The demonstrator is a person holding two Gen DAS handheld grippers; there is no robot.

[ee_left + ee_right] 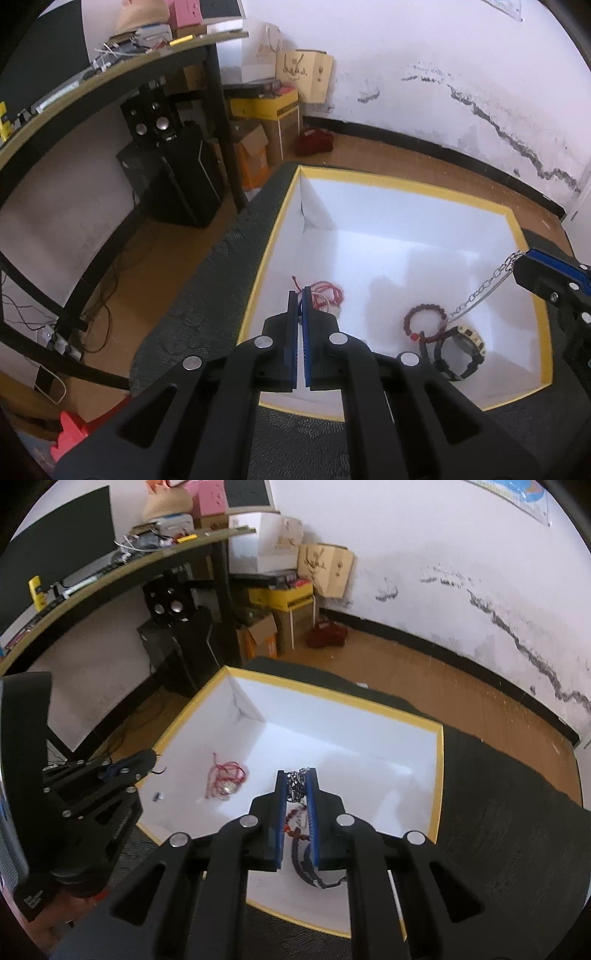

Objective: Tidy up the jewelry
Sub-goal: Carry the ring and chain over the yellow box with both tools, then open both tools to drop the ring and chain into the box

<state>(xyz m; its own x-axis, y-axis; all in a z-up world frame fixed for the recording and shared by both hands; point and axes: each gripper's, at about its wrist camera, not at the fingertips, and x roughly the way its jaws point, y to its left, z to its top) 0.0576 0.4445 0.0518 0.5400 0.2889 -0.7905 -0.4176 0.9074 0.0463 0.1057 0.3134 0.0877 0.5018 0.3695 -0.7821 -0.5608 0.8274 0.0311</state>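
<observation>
A white box with a yellow rim (406, 183) (332, 698) sits on a dark cloth. In it lie a red cord necklace (327, 295) (225, 775), a brown bead bracelet (424, 320) and a black watch (461, 354). My right gripper (298, 775) (524, 260) is shut on a silver chain (480, 291) (295, 784) that hangs down into the box, above the bracelet. My left gripper (300, 295) is shut and empty, over the box's left part near the red necklace.
A desk (110, 74) with clutter stands at the left, with speakers and a computer tower (177, 173) under it. Cardboard boxes (266, 122) stand by the wall. The dark cloth (498, 812) surrounds the box.
</observation>
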